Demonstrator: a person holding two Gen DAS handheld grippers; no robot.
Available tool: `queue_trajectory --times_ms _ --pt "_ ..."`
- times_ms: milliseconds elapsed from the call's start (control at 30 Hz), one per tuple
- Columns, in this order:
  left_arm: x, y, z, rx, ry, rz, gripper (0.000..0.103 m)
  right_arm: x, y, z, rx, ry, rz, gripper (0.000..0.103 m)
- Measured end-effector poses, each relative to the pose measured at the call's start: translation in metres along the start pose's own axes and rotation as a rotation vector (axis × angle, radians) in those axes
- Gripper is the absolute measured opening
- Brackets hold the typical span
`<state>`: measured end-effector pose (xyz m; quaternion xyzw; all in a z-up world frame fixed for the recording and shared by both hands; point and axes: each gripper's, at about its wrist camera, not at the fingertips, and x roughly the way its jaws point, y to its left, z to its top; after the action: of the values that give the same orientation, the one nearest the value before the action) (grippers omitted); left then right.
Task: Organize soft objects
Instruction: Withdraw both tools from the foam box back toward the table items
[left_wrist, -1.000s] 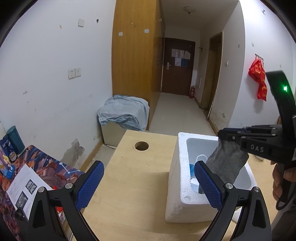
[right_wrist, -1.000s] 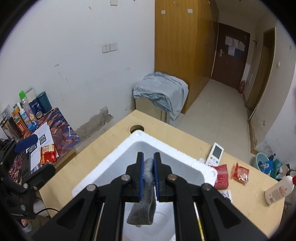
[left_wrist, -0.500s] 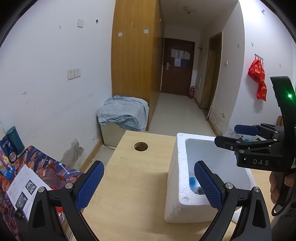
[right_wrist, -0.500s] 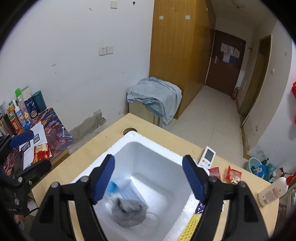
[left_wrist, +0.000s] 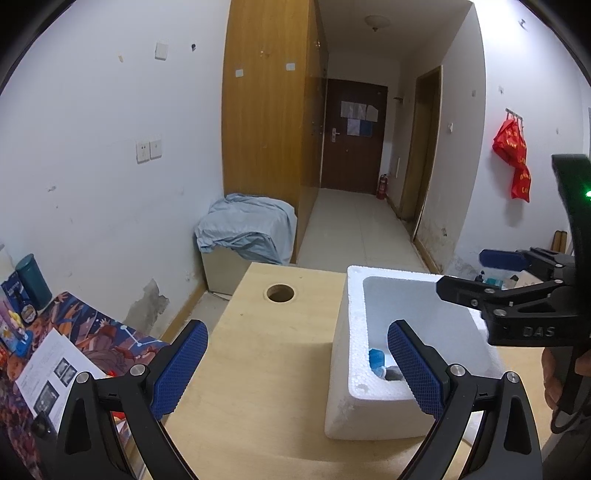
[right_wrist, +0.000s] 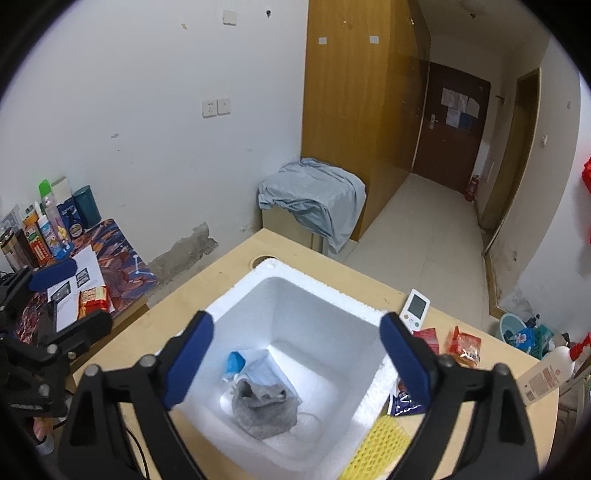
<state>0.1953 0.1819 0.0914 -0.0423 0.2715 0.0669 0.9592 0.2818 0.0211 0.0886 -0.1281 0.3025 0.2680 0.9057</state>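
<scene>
Crumpled grey knit sock (right_wrist: 265, 410) in blocky foam box (right_wrist: 306, 280), right tool (right_wrist: 295, 354) opening, empty.

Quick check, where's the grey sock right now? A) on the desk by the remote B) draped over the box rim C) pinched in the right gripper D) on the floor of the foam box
D: the grey sock lies crumpled on the bottom of the foam box, and nothing sits between the right gripper's opening jaws.
</scene>
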Motion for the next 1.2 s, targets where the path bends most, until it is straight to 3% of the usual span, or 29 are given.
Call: queue_trajectory --times_ms 267,600,833,1033,1200 --pt "-0.025 -0.003 -0.004 0.003 -0.031 -0.011 0.098 -0.036 0.003 -0.005 -0.009 -0.060 -0.021 0.102" --pt "-0.074 -0.026 -0.013 0.027 -0.102 -0.034 0.098 -0.100 0.009 -0.029 -0.015 -0.183 -0.053 0.103" --pt "-0.103 -0.044 -0.019 0.020 -0.159 -0.084 0.098 -0.134 0.009 -0.046 -0.005 -0.269 -0.077 0.103" --pt "-0.121 -0.058 -0.033 -0.014 -0.256 -0.161 0.100 -0.158 0.002 -0.074 0.027 -0.347 -0.094 0.103" --pt "-0.125 -0.075 -0.053 -0.005 -0.320 -0.191 0.102 -0.171 -0.002 -0.106 0.066 -0.421 -0.171 0.103"
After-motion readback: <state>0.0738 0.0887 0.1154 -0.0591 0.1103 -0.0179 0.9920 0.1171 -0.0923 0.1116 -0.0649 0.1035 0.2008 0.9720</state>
